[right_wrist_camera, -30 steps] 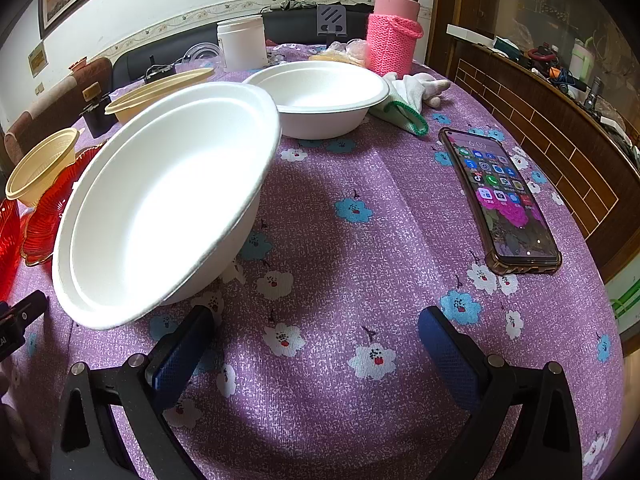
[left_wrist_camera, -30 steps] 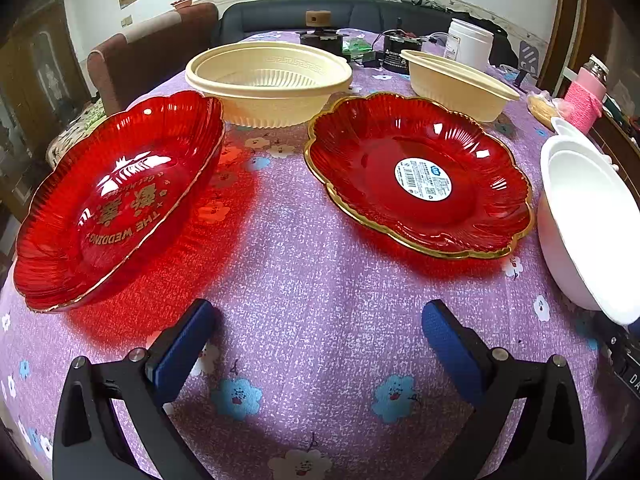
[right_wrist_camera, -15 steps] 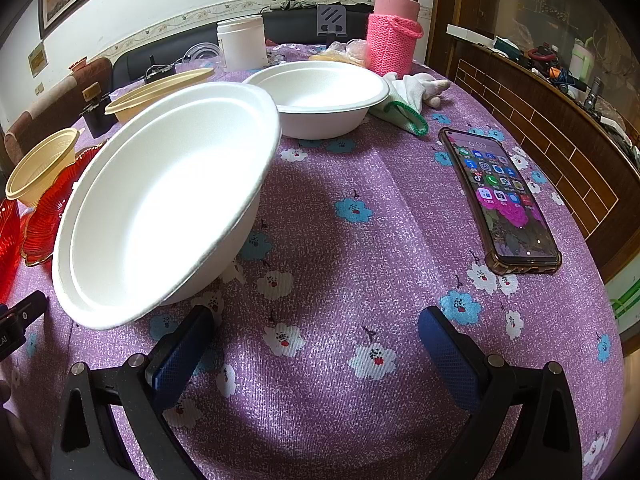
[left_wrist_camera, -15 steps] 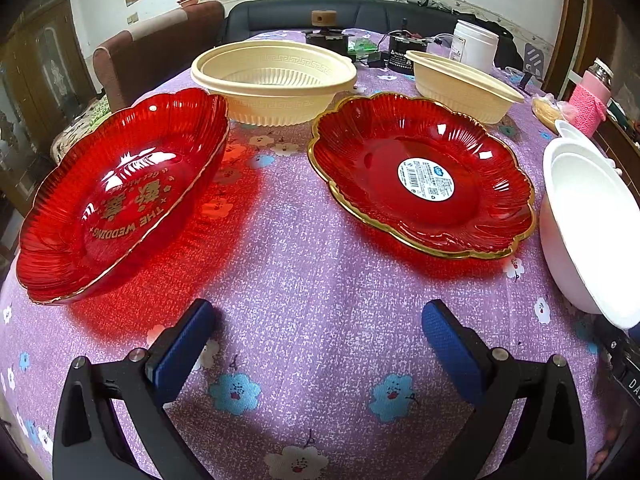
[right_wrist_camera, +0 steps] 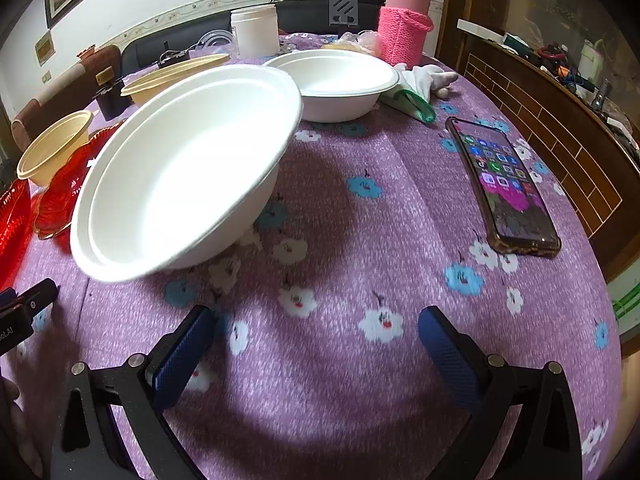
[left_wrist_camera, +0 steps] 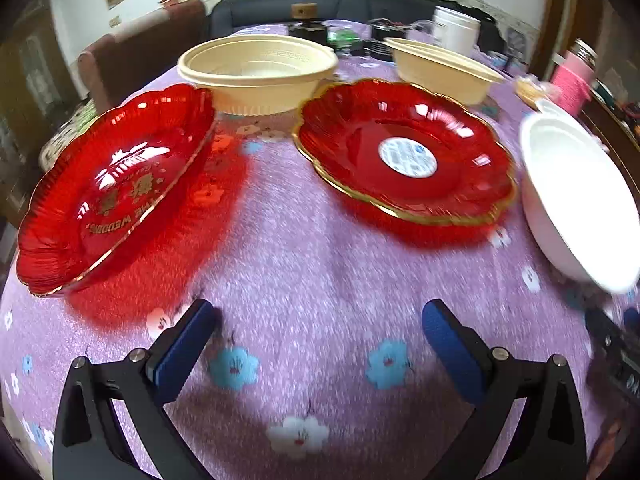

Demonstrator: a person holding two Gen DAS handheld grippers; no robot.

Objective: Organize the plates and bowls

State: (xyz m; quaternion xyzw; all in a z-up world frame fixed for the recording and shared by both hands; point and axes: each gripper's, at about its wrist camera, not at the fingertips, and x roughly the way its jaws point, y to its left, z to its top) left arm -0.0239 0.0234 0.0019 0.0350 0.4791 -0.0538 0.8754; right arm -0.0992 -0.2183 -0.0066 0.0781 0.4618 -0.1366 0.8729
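In the left wrist view, a red plate with gold lettering [left_wrist_camera: 116, 188] lies at left and a red gold-rimmed plate with a white sticker [left_wrist_camera: 404, 152] at centre right. Behind them stand two cream bowls [left_wrist_camera: 260, 72] [left_wrist_camera: 440, 68]. A white bowl [left_wrist_camera: 576, 196] sits at right. My left gripper [left_wrist_camera: 316, 332] is open and empty, short of the plates. In the right wrist view, the large white bowl [right_wrist_camera: 188, 168] sits tilted at left, a second white bowl [right_wrist_camera: 336, 80] behind it. My right gripper [right_wrist_camera: 316, 336] is open and empty, near the large bowl's front.
A phone [right_wrist_camera: 504, 184] lies on the purple flowered tablecloth [right_wrist_camera: 360, 240] at right. A pink-sleeved flask [right_wrist_camera: 404, 28], a white jar [right_wrist_camera: 256, 30] and a cloth [right_wrist_camera: 416, 92] stand at the back. A wooden counter [right_wrist_camera: 560, 112] runs along the right edge.
The left gripper has shifted forward and slightly left, so the plates look closer. The right wrist view has moved a little nearer the large white bowl. Both grippers stay open.
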